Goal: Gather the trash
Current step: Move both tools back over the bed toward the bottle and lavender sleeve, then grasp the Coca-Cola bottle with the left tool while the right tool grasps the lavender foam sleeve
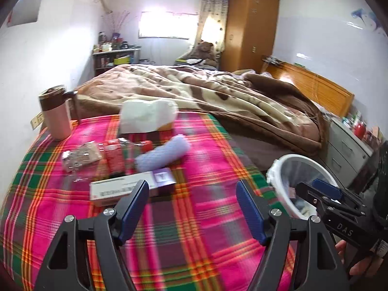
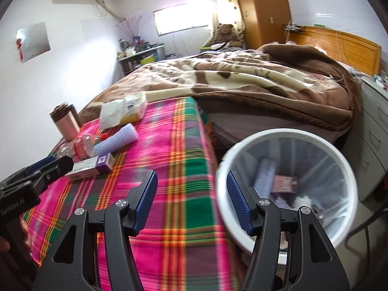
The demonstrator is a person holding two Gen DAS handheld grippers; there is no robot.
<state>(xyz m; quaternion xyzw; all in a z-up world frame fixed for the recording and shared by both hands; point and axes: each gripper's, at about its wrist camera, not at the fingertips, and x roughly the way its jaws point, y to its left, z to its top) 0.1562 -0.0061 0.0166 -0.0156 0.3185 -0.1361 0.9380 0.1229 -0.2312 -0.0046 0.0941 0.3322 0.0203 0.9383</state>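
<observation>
Now, from the left wrist view, the left tongs [image 1: 192,208] hang released and empty over a table covered in a pink plaid cloth [image 1: 206,230]. Just ahead of them lies a long white-and-purple box [image 1: 132,189]. Behind it sit a pale blue ribbed cup [image 1: 162,155] on its side, a red-labelled bottle [image 1: 116,155] and some clear wrapping [image 1: 80,157]; motion blur makes the wrapping hard to read. A tissue pack [image 1: 148,116] and a pink mug [image 1: 57,114] stand further back and look like keepers. At the right edge the right tongs [image 1: 322,191] hover over the white bin [image 1: 281,169].

From the right wrist view, the right tongs [image 2: 191,201] are also released with nothing between the pads, pointing at the near rim of the bin [image 2: 223,194], which stands beside the bench. Inside the liner lie another blue cup [image 2: 264,177] and a small reddish packet [image 2: 285,183].

I judge the step as a return to the pile after a drop, the task partway done. The next move calls for lowering the left tongs across the box's narrow width, clenching, then carrying it over the rim.
</observation>
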